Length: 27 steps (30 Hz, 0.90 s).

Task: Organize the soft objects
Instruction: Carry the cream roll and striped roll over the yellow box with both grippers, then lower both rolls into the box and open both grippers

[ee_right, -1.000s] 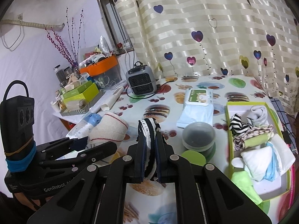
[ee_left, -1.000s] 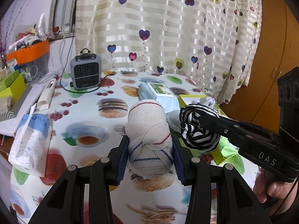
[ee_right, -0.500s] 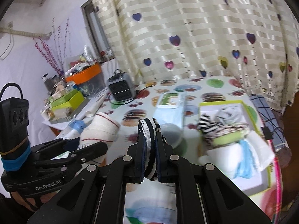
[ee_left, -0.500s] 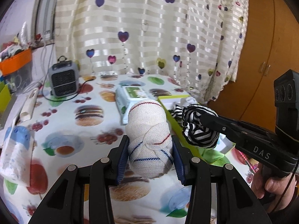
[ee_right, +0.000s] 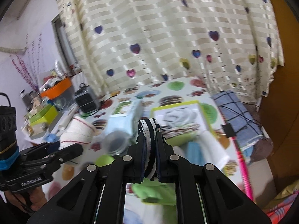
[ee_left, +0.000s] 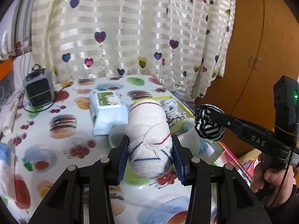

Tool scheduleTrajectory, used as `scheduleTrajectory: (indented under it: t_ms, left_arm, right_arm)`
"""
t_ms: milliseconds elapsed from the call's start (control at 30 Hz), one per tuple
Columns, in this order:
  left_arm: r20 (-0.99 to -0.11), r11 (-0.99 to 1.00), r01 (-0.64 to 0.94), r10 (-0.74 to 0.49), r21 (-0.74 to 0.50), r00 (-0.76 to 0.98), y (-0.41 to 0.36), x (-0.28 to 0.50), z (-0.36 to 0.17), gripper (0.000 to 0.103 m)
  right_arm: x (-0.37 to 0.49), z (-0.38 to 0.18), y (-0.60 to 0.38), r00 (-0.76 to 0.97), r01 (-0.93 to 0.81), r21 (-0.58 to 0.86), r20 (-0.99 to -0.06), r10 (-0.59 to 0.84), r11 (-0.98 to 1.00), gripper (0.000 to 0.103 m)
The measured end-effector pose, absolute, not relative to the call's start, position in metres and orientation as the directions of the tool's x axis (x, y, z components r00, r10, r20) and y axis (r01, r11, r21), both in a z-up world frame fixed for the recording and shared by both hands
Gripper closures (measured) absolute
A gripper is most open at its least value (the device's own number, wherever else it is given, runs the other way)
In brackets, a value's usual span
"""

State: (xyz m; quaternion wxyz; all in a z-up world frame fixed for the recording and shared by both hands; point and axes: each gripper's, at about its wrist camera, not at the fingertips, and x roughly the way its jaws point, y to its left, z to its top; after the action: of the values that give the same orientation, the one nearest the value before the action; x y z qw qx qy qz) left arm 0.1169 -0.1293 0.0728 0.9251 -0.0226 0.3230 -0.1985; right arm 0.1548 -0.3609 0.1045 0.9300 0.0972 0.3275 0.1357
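Observation:
My left gripper is shut on a knotted white cloth bundle with red and blue stripes, held above the table. It also shows in the right wrist view. My right gripper is shut on a black-and-white striped sock, held to the right of the bundle in the left wrist view. Behind both lies a green-rimmed box holding several soft items, among them a grey sock and a blue cloth.
A wet-wipes pack, a small grey heater and a round lidded tub stand on the fruit-print tablecloth. A blue checked towel lies at the table's right edge. A curtain hangs behind; a wooden cabinet is at right.
Both grippers have swung right toward the green-rimmed box, each still holding its item. The right wrist view is blurred from motion.

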Motion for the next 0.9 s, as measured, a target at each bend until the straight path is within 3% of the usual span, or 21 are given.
scheduleTrajectory:
  t_ms: [367, 533, 900]
  left_arm:
    - [-0.612, 0.902, 0.398, -0.412, -0.168, 0.676, -0.164, 0.144, 0.063, 0.061]
    - [-0.621, 0.895, 0.412, -0.422, -0.169, 0.661, -0.178, 0.155, 0.06, 0.061]
    - [-0.636, 0.874, 0.455, -0.451, -0.17, 0.627, -0.205, 0.164, 0.053, 0.061]
  right_arm:
    - [0.18, 0.068, -0.398, 0.726, -0.071, 0.22, -0.658, 0.201, 0.973, 0.093]
    - [0.19, 0.04, -0.4, 0.655, -0.055, 0.195, -0.733, 0.183, 0.979, 0.093]
    - [0.154, 0.047, -0.4, 0.655, -0.088, 0.173, -0.732, 0.188, 0.981, 0.093]
